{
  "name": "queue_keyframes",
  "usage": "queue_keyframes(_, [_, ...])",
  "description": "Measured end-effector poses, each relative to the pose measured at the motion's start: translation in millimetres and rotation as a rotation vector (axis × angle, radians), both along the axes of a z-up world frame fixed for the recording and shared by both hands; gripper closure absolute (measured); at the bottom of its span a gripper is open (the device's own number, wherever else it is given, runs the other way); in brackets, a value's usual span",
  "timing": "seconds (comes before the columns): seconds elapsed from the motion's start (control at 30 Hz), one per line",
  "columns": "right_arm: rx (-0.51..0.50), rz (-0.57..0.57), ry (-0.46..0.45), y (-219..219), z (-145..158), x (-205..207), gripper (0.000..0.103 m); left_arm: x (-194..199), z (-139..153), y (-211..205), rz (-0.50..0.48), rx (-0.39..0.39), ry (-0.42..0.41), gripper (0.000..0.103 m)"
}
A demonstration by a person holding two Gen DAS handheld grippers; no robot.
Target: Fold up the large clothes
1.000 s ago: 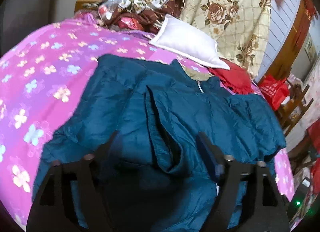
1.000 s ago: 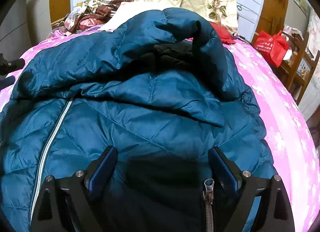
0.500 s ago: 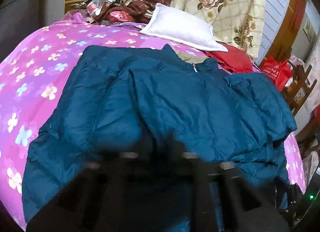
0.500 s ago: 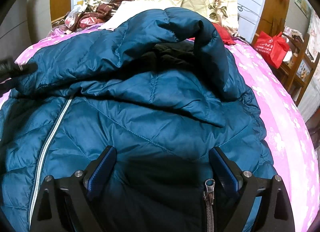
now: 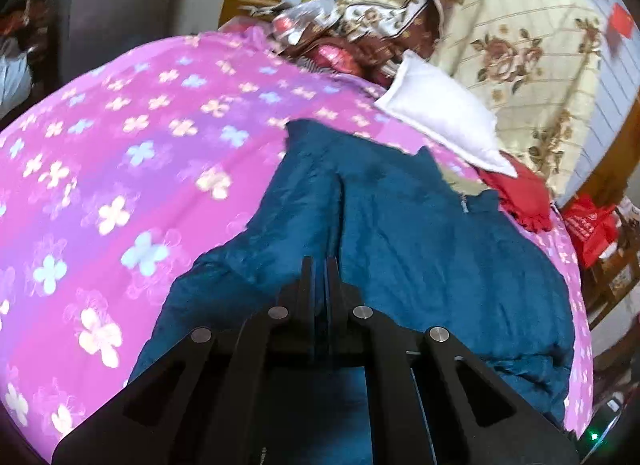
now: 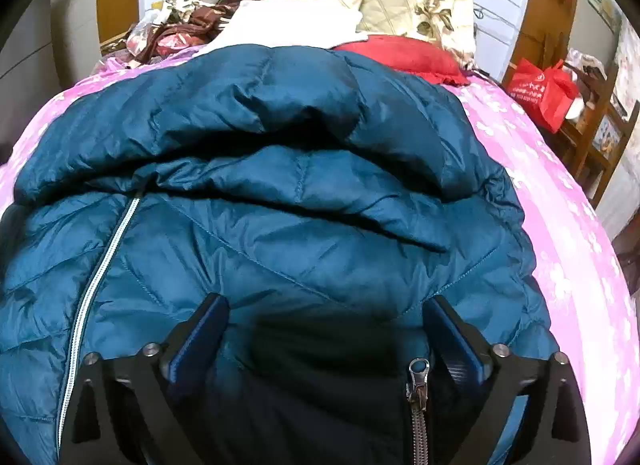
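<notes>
A teal quilted down jacket (image 5: 420, 249) lies spread on a pink flowered bed cover (image 5: 120, 185). It fills the right wrist view (image 6: 280, 233), with a sleeve folded across its upper part and a zipper running down the left. My left gripper (image 5: 319, 265) is shut, its fingers pressed together over the jacket's left edge; I cannot tell whether cloth is pinched between them. My right gripper (image 6: 326, 317) is open, low over the jacket's lower front, with a zipper pull (image 6: 418, 369) between its fingers.
A white pillow (image 5: 440, 125), a red cloth (image 5: 520, 193) and a rose-patterned quilt (image 5: 520, 45) lie at the head of the bed. A red bag (image 6: 540, 89) and wooden shelves stand to the right of the bed.
My left gripper has closed from wide open and swung to the left. The raised sleeve has dropped flat onto the jacket. My right gripper has stayed in place.
</notes>
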State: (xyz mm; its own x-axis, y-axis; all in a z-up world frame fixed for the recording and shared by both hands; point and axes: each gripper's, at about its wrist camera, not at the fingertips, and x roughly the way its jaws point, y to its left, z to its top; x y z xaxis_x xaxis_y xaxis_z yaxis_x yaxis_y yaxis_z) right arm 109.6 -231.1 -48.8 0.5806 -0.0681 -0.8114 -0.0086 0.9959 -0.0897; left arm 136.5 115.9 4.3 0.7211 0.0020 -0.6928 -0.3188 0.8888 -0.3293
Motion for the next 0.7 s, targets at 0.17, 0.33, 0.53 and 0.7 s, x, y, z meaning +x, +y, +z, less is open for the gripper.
queue_keyframes(0.17, [0.106,-0.002,0.038,-14.1,-3.5,3.2,0.000,-2.6,26.1,-24.0,-0.075,0.111,-0.117,0.092])
queue_keyframes(0.33, [0.213,-0.061,-0.013,-32.3,8.3,-6.5,0.001,22.5,10.3,-62.7,-0.201,0.220,-0.093,0.045])
queue_keyframes(0.53, [0.300,-0.200,-0.289,-78.6,53.8,-32.0,0.001,45.9,-36.3,-65.6,-0.233,0.276,0.150,0.047])
queue_keyframes(0.7, [0.265,-0.050,-0.288,-86.7,83.3,31.0,0.001,42.8,-39.2,-69.5,-0.236,0.309,0.198,0.048])
